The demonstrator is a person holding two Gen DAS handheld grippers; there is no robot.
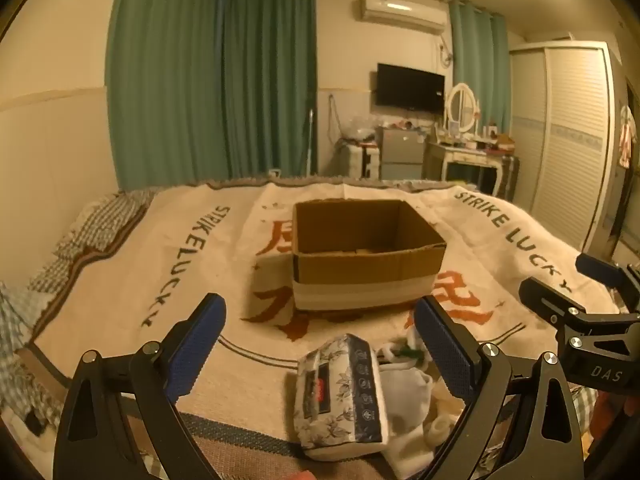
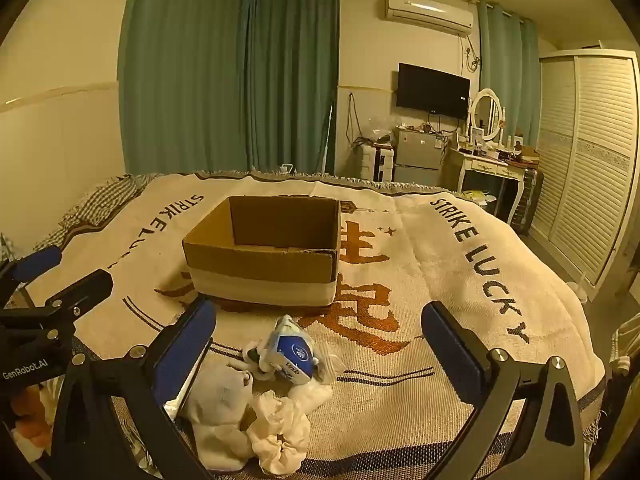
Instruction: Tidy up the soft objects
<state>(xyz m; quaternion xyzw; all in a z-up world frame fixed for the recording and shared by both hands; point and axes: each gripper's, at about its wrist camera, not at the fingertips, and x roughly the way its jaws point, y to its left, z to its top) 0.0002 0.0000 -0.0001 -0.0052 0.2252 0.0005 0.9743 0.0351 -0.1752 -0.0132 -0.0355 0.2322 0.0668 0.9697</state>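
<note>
An open cardboard box stands on the bed blanket; it also shows in the right wrist view. In front of it lies a floral tissue pack, between the open jaws of my left gripper. Beside it lie white socks. In the right wrist view a blue-and-white tissue packet, white socks and a white scrunchie lie in a heap. My right gripper is open above the heap, holding nothing.
The bed's foot edge is beyond the box. A wardrobe stands at right, a dresser with mirror and small fridge by the far wall. Checked bedding lies at left.
</note>
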